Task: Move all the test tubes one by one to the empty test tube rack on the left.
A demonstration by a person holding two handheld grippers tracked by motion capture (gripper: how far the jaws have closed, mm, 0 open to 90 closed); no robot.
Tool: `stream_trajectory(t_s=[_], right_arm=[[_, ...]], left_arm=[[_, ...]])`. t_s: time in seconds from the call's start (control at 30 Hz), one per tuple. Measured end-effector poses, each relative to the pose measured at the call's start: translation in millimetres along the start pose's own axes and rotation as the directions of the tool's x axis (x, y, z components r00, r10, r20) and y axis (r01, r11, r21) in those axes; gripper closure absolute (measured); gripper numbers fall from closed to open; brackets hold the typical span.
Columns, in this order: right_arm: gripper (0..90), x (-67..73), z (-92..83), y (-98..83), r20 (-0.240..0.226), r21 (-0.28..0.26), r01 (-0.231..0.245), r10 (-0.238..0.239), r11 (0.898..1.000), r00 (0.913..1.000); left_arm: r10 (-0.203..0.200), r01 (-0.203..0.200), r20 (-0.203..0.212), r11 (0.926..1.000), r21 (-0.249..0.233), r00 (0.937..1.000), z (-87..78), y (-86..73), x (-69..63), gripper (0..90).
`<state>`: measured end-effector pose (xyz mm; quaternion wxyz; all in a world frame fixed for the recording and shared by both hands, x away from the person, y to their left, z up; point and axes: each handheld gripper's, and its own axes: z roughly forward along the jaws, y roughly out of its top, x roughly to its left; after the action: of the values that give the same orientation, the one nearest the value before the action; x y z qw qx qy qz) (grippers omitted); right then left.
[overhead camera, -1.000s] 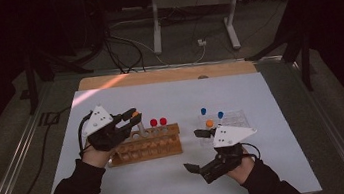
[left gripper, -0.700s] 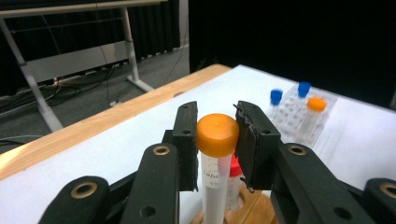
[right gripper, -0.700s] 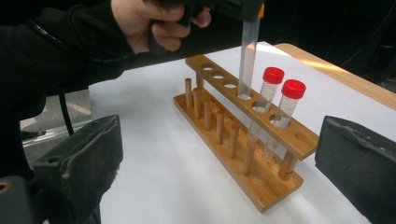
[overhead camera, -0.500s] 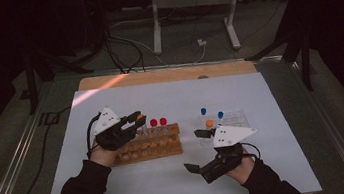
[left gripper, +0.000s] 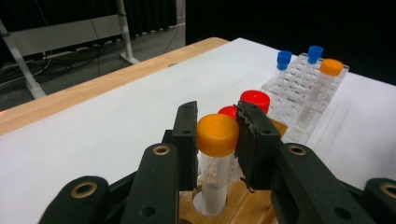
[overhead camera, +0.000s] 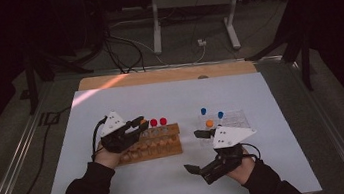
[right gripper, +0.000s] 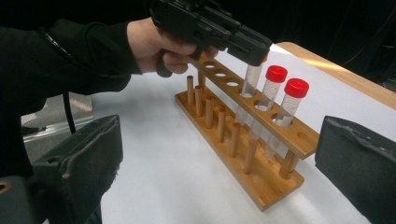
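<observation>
The left gripper (left gripper: 217, 135) jaws are clamping the orange-capped tube (left gripper: 216, 161), which is entering a hole of the wooden rack (right gripper: 243, 140) beside two red-capped tubes (right gripper: 282, 105). It is best kept upright and let go only when seated. The right gripper (overhead camera: 201, 151) is waiting with jaws wide apart, holding nothing. The hole's bottom is hidden, and the clear rack (left gripper: 306, 91) on the worktop (overhead camera: 170, 102) is dim.
</observation>
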<state>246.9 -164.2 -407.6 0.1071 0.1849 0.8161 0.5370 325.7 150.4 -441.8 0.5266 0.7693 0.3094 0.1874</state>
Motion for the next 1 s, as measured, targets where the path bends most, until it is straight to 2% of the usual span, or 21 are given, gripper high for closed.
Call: stream_trajectory(t_s=[0.37, 0.53, 0.83, 0.93, 1.0], right_arm=[[0.7, 0.2, -0.6, -0.3, -0.001, 0.002, 0.001, -0.001, 1.000, 1.0000], [0.7, -0.1, -1.5, -0.1, 0.003, 0.001, 0.001, -0.001, 1.000, 1.0000], [0.7, -0.1, -2.4, 0.4, 0.003, 0.009, 0.005, -0.005, 1.000, 1.0000], [0.7, -0.7, -3.5, 0.6, 0.009, 0.009, 0.007, -0.007, 1.000, 0.9999], [0.7, -1.1, -4.1, 0.9, 0.009, 0.008, 0.004, -0.004, 1.000, 1.0000]], left_arm=[[-0.001, 0.001, -0.016, 0.9999, 0.011, 0.9999, 7.5, -9.7, -1.8, 71.7], [-0.014, 0.014, -0.014, 0.9999, -0.008, 0.9998, 8.1, -13.2, -1.1, 71.7], [-0.024, 0.024, -0.029, 0.9997, -0.004, 0.9993, 0.3, -15.0, -3.6, 71.5], [-0.009, 0.010, -0.029, 0.9999, 0.007, 0.9995, -1.8, -17.2, -5.9, 71.4], [-0.021, 0.021, -0.028, 0.9997, 0.012, 0.9994, -2.2, -16.8, -5.0, 71.3]])
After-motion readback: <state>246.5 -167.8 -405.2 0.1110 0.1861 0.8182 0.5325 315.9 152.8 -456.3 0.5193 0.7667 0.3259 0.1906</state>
